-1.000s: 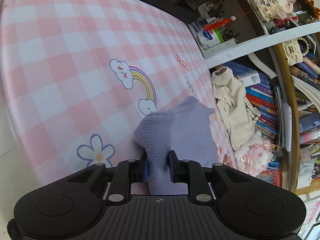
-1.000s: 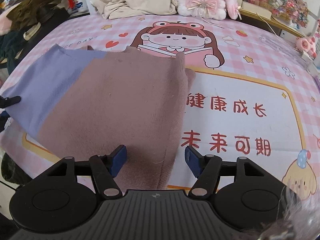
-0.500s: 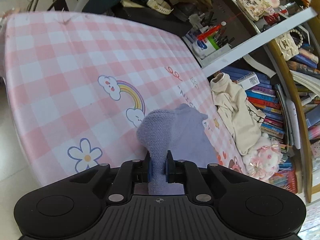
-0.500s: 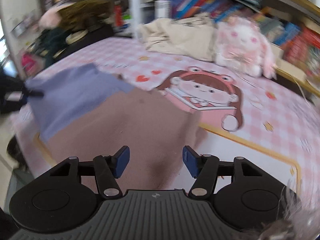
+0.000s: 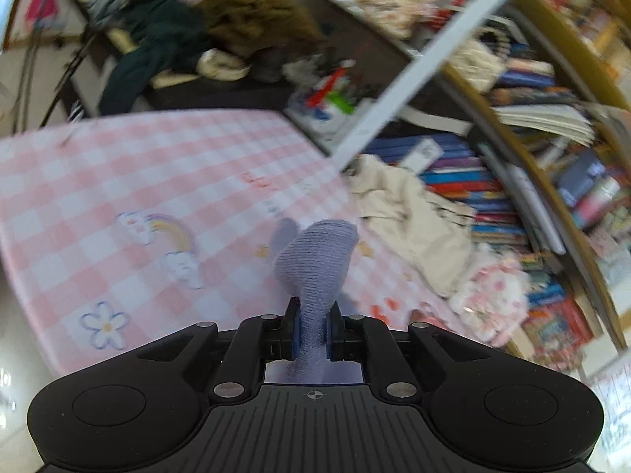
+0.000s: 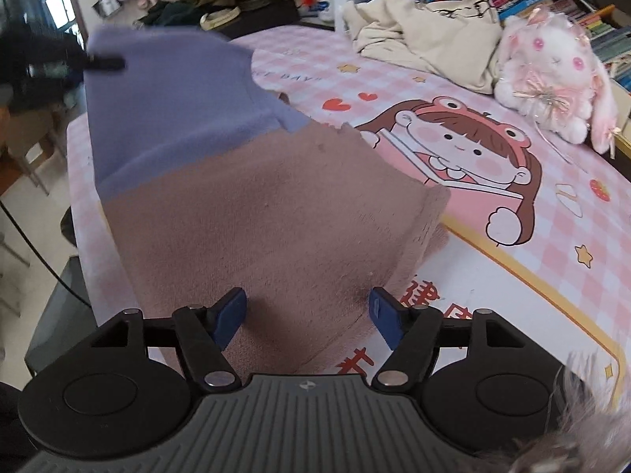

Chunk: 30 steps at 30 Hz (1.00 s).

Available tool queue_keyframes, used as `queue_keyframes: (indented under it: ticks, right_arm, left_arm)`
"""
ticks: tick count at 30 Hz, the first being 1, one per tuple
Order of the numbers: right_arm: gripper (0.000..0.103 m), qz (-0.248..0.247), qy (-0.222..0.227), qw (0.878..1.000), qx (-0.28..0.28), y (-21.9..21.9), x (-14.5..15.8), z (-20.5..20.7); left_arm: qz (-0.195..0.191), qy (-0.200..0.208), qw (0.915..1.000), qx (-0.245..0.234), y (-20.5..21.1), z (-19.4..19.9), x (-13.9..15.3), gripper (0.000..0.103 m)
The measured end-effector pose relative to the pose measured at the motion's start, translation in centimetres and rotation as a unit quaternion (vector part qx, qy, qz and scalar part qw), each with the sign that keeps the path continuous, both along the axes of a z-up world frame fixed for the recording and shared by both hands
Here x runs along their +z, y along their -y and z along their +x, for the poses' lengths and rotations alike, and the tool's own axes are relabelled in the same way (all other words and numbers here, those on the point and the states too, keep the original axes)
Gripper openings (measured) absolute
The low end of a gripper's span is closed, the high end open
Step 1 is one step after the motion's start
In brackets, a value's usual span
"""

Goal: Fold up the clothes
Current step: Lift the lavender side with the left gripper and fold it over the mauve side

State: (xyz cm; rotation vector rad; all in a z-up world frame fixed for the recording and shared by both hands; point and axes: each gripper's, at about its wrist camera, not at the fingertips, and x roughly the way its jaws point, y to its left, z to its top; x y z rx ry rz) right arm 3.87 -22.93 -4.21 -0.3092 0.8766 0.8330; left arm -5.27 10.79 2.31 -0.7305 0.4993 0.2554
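Note:
A knit garment (image 6: 252, 213), lilac at one end and dusty brown at the other, lies partly on the pink cartoon table cover (image 6: 512, 236). My left gripper (image 5: 313, 333) is shut on the lilac end (image 5: 315, 268) and holds it lifted above the table; its fingers also show far left in the right wrist view (image 6: 104, 63). My right gripper (image 6: 309, 315) is open, its blue pads on either side of the brown end, just above the cloth.
A cream garment (image 6: 426, 39) and a white-pink plush rabbit (image 6: 552, 75) lie at the table's far side by bookshelves (image 5: 493, 181). A heap of dark clothes (image 5: 189, 39) sits beyond the table's far corner. The table's left edge drops to the floor (image 6: 23, 236).
My left gripper has risen with the lilac end, lifting it off the table. My right gripper stays open over the brown end, its view tilted up then down again.

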Motion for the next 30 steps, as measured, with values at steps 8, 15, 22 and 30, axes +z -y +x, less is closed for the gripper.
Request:
queue_keyframes:
  ticks: [8,15,22,30]
  right_arm:
    - [0.069,0.016,-0.003,1.0,0.013,0.2,-0.6,0.7]
    - [0.068,0.04,-0.03,0.999,0.017,2.8,0.0,1.2]
    - [0.068,0.081,-0.099,0.991,-0.049,7.9,0.2,2.2]
    - [0.072,0.21,-0.207,0.951,-0.094,9.5,1.8,3.7]
  left_arm:
    - [0.084,0.051,0.984,-0.149,10.7,0.5,5.1,0.01]
    - [0.13,-0.068,0.9454,-0.291,19.0,2.5,-0.4,0.042]
    - [0.13,-0.122,0.9277,-0.328,20.9,2.0,-4.9,0.056]
    - [0.095,-0.054,0.9319,-0.346,19.4,-1.2,-0.7,0.062]
